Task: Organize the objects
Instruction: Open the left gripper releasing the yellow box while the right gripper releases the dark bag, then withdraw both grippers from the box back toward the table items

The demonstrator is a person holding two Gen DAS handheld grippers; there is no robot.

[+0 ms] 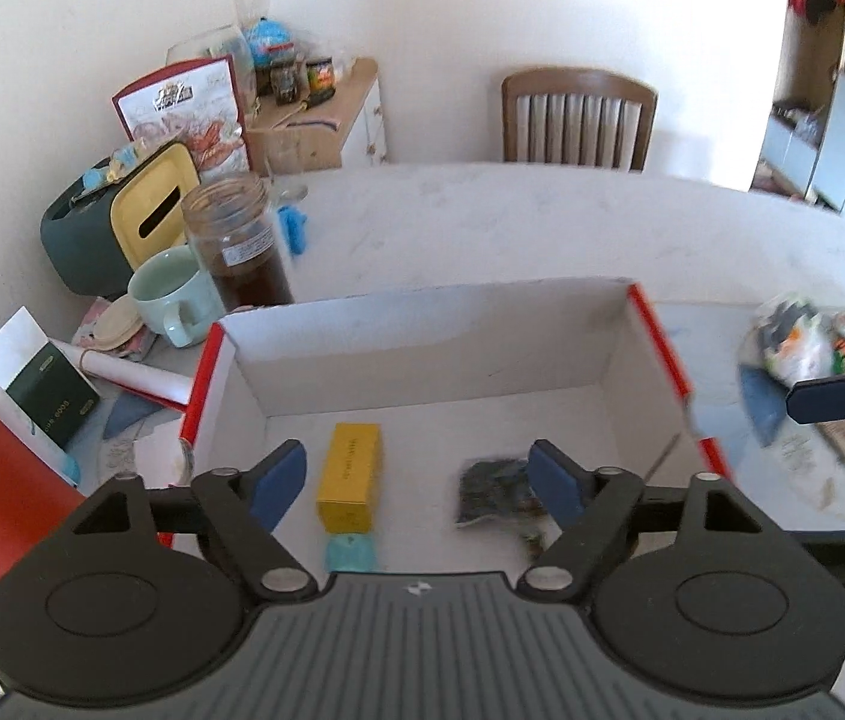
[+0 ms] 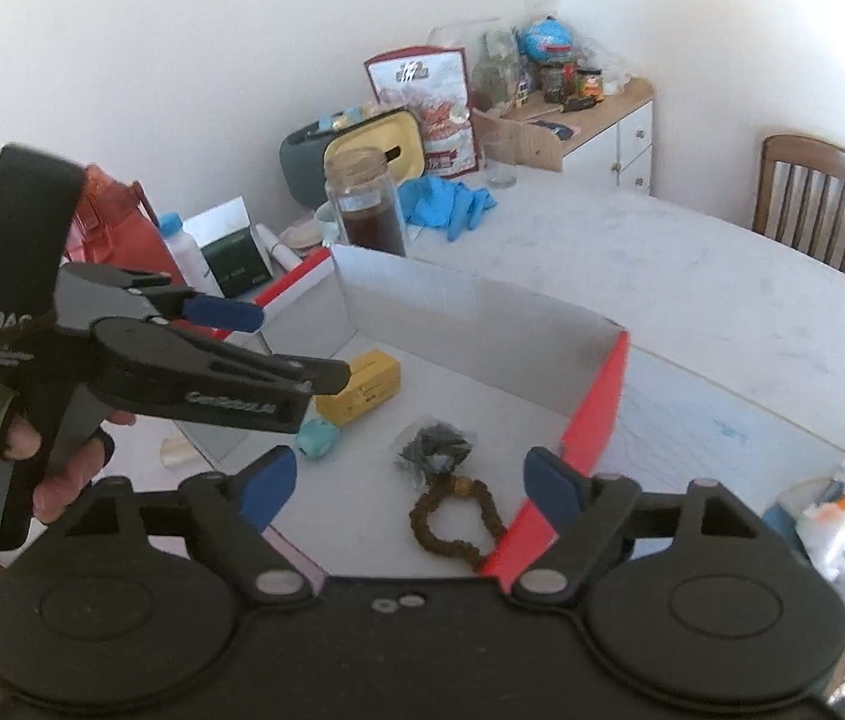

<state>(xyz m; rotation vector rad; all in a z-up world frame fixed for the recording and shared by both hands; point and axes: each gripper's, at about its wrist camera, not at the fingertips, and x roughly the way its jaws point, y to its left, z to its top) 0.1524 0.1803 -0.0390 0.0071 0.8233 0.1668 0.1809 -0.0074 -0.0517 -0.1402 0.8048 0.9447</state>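
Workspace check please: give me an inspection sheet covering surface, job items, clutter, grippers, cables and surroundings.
Surface: pale table, bare at the far side.
Job's things: white box with red edges holds a yellow carton, a teal item, a dark packet and a bead bracelet.
Clutter: brown jar, green mug, blue gloves, plastic bag.
Grippers: left gripper and right gripper both open, over the box, holding nothing.
Cables: nothing seen.
Surroundings: wooden chair, side cabinet, white walls.
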